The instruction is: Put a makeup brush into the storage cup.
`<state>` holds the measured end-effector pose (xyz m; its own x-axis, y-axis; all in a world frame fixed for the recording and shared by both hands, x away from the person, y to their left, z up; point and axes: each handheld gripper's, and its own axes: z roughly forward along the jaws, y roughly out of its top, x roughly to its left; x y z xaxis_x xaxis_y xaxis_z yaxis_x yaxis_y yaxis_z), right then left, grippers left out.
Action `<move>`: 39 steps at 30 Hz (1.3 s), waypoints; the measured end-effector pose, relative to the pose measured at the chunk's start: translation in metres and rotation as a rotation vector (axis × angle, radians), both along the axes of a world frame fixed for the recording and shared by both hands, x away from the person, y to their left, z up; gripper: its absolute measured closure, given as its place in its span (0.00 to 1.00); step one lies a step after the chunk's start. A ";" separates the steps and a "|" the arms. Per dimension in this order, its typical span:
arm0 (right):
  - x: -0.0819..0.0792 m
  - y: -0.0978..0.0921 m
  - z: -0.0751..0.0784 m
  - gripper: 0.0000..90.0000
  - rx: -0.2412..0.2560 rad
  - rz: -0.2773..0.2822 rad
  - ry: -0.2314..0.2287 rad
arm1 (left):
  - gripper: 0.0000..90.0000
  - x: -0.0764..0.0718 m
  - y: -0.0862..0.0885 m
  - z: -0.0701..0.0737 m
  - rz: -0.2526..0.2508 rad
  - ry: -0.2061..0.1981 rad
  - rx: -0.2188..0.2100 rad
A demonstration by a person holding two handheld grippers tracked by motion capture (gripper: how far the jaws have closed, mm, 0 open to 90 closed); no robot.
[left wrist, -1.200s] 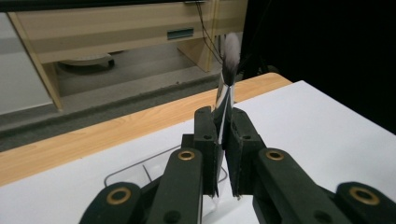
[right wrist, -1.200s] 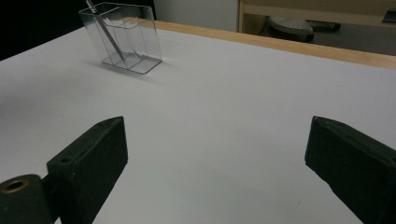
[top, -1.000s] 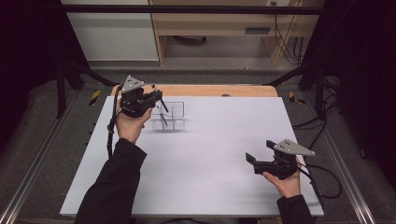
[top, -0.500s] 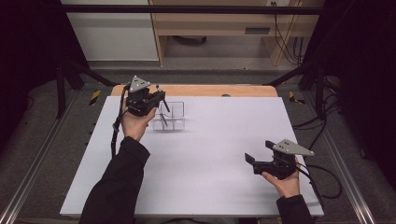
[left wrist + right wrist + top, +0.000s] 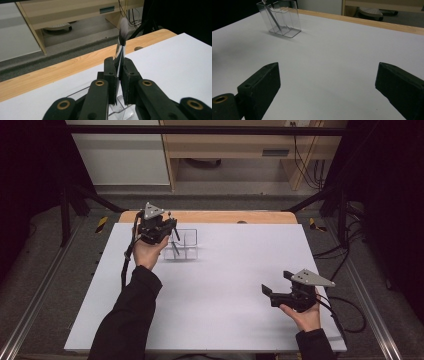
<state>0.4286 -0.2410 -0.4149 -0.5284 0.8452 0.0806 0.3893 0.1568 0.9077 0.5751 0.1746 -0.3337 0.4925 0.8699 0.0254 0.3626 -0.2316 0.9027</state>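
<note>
While clamping a brush point(image 5: 121, 37), left claw point(image 5: 119, 75) (jaws pinched) overhangs organizer point(image 5: 185, 245).

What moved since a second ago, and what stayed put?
The left hand-held gripper, shut on the makeup brush, shifted slightly toward the table's far edge above the clear organizer. The right hand-held gripper stayed open near the table's near right side. The organizer did not move.

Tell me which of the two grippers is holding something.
The left gripper, above the clear organizer: its jaws are shut on a makeup brush. The right gripper hangs open over bare table.
</note>
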 end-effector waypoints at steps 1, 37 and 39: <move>0.000 0.000 0.000 0.07 0.001 -0.001 0.002 | 0.93 0.001 0.000 -0.001 -0.003 -0.001 -0.007; 0.000 0.005 -0.002 0.07 -0.016 0.015 0.003 | 0.93 0.004 -0.006 -0.036 -0.004 0.039 0.052; 0.001 0.005 -0.002 0.07 -0.016 0.014 0.006 | 0.93 0.004 -0.005 -0.038 -0.005 0.042 0.051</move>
<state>0.4293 -0.2357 -0.4167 -0.5395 0.8390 0.0705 0.3924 0.1765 0.9027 0.5792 0.1692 -0.3712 0.4987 0.8654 0.0491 0.3984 -0.2792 0.8737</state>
